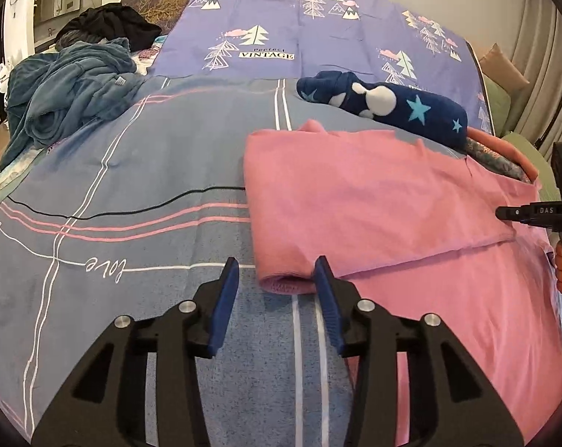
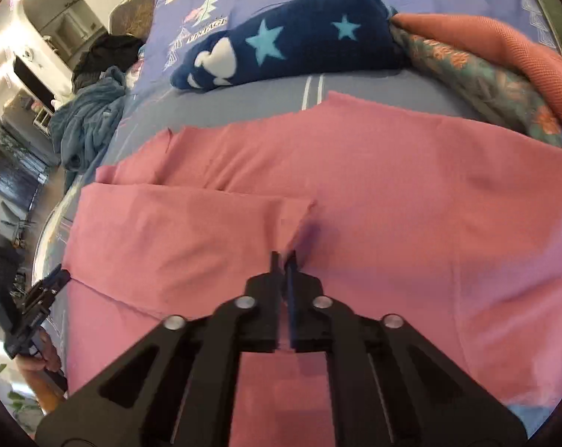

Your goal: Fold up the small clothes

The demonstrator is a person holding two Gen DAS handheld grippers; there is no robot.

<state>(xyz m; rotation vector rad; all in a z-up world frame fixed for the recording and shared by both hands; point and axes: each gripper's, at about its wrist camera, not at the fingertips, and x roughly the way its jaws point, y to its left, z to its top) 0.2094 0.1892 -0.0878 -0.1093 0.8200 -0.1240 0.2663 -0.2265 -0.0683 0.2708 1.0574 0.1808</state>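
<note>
I'm working on a bed covered by a grey-blue striped sheet, with a purple tree-print cover lying across its far end. Lying directly on it: the pink garment partly folded, a navy star-print fleece beyond it, a crumpled blue-grey robe at far left, and a thin black cable running under the pink edge.
</note>
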